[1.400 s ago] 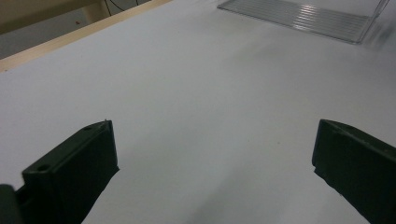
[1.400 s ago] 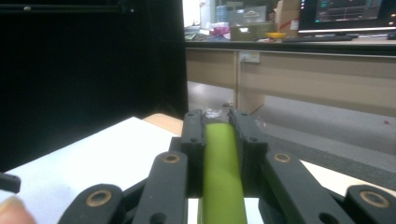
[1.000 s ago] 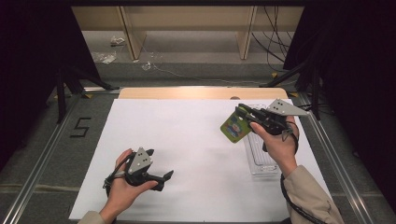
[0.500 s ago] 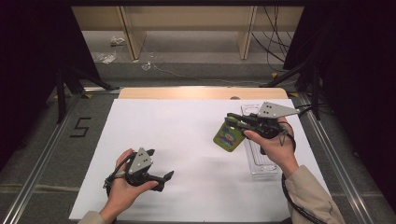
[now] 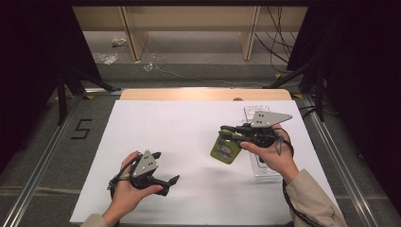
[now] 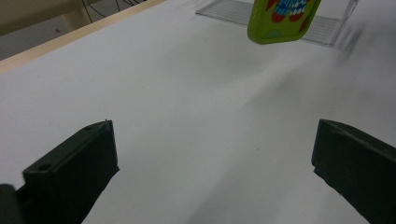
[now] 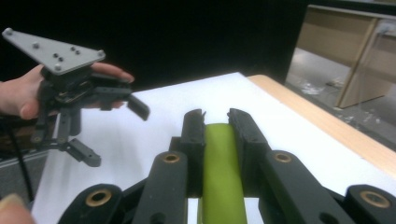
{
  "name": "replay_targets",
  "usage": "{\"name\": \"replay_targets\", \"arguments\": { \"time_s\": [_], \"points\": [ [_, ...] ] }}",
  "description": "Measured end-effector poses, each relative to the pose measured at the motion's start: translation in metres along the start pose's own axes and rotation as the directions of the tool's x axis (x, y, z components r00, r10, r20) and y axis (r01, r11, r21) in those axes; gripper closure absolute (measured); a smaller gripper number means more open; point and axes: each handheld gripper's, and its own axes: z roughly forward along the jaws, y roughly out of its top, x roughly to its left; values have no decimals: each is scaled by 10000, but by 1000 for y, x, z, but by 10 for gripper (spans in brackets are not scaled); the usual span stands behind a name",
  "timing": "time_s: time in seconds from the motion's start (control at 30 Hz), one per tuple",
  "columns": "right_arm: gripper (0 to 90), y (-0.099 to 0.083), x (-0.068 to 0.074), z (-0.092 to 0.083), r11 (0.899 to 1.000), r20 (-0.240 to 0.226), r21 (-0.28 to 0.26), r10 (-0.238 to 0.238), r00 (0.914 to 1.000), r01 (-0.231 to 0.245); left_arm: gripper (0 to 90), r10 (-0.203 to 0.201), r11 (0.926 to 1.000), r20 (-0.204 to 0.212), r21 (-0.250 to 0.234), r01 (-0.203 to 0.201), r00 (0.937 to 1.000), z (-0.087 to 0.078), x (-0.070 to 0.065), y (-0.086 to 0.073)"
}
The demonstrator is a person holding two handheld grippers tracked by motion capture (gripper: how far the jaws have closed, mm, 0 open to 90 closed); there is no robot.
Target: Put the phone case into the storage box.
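Observation:
A lime-green flat case with a colourful picture on its face hangs tilted above the white sheet, just left of a clear plastic tray. My right gripper is shut on its upper edge; in the right gripper view the green case sits clamped edge-on in my right gripper. My left gripper rests low at the front left, open, with nothing between its fingers. Its own view shows bare sheet inside my left gripper, with the green case farther off. The left gripper also appears in the right gripper view.
A white sheet covers the table, with a wooden strip along its far edge. The ribbed clear tray lies at the right. Metal rails run along both sides, and shelves and cables stand beyond the table.
My right gripper has carried the green case toward the person and slightly left, lower over the sheet. The left gripper has stayed where it was.

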Motion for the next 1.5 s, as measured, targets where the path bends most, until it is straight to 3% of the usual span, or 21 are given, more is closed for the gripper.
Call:
{"name": "replay_targets", "arguments": {
  "time_s": [0.33, 0.53, 0.8, 1.17, 1.5],
  "points": [
    [776, -3, 15, 13, 9994, -796, 334, -108, 9968, 135, 13, 391, 9992, 721, 5, -392, 9966, 17, -13, 14],
    [776, -4, 24, 20, 9988, -1158, 452, -137, 9932, 190, 24, 425, 9990, 1056, 115, -439, 9935, 26, -17, 16],
    [775, -5, 31, 26, 9984, -1446, 515, -135, 9894, 211, 83, 704, 9974, 1589, 28, -717, 9848, 36, -24, 23],
    [776, -7, 33, 29, 9984, -1601, 536, -84, 9871, 172, 244, 1151, 9931, 2181, -26, -1174, 9691, 59, -36, 33],
    [776, -8, 35, 32, 9986, -1764, 524, 13, 9843, 81, 454, 1112, 9937, 2680, -185, -1102, 9570, 67, -40, 37]
  ]
}}
